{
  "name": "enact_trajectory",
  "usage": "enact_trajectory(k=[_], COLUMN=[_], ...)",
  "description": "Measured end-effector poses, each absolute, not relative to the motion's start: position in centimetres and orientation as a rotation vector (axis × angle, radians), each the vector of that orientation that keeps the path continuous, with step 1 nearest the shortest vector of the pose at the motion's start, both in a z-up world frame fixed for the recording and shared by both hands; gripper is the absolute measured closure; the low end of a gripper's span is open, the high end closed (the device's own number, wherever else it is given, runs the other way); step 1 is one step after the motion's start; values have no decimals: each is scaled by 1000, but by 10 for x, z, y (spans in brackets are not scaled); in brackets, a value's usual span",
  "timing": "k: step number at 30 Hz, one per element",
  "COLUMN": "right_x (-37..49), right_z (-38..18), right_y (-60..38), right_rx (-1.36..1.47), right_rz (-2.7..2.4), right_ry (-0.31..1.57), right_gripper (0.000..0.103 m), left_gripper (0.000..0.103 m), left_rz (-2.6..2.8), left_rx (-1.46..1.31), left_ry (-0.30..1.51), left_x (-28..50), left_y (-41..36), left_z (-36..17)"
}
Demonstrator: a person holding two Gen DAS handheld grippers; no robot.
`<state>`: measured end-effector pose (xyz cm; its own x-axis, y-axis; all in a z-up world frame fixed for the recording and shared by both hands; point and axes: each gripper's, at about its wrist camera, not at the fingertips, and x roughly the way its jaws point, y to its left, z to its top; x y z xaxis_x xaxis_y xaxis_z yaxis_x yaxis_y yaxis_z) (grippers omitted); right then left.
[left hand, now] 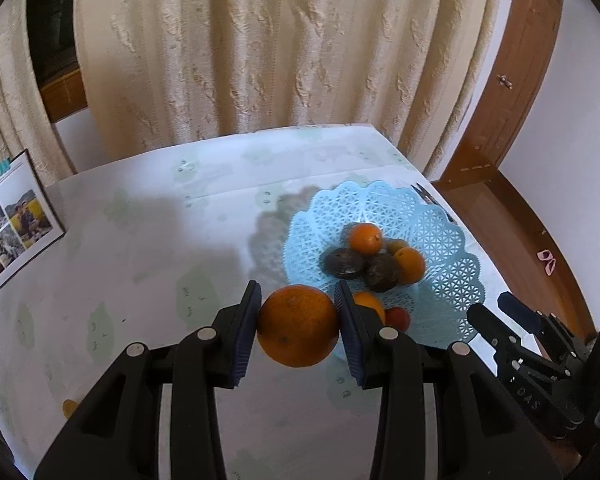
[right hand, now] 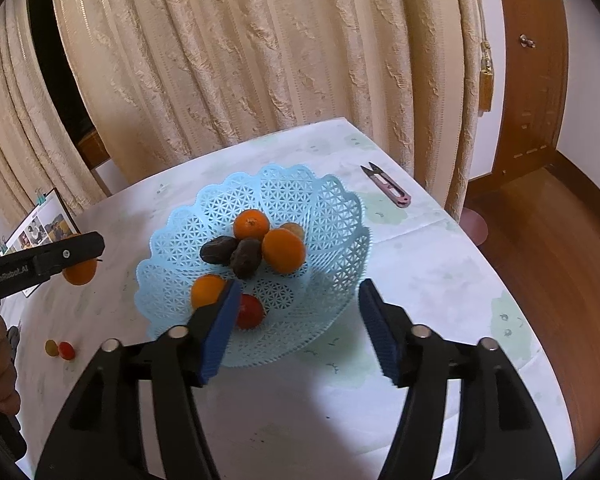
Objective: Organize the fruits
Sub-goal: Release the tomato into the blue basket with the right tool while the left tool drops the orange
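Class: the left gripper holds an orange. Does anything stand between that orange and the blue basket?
Nothing visible does. The orange, clamped in the left gripper, hangs just beside the basket rim, with only bare tablecloth between. The right gripper hovers open over the basket's near side.

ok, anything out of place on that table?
Yes: thread snips lie near the far right corner, not fruit. Two small fruits, one yellowish and one red, sit loose outside the basket. Left claw holds an orange; right claw is open.
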<state>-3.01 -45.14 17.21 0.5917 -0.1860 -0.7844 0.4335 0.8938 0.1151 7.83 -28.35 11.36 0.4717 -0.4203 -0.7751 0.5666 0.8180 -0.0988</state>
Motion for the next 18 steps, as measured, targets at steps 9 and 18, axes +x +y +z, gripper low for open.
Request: enact_trajectory(k=[9, 18], right_x=[-40, -50], right_z=[172, 170], right_y=[-457, -459], right_rx=[318, 323], right_rz=[-380, -383], right_ry=[876, 878], right_gripper=[38, 31], left_gripper=[64, 43], left_rz=[-647, -683], left_rx=[203, 206], left_ry=[909, 914], left_x=[77, 78], left_y=[-307, -327], left_z=[104, 99])
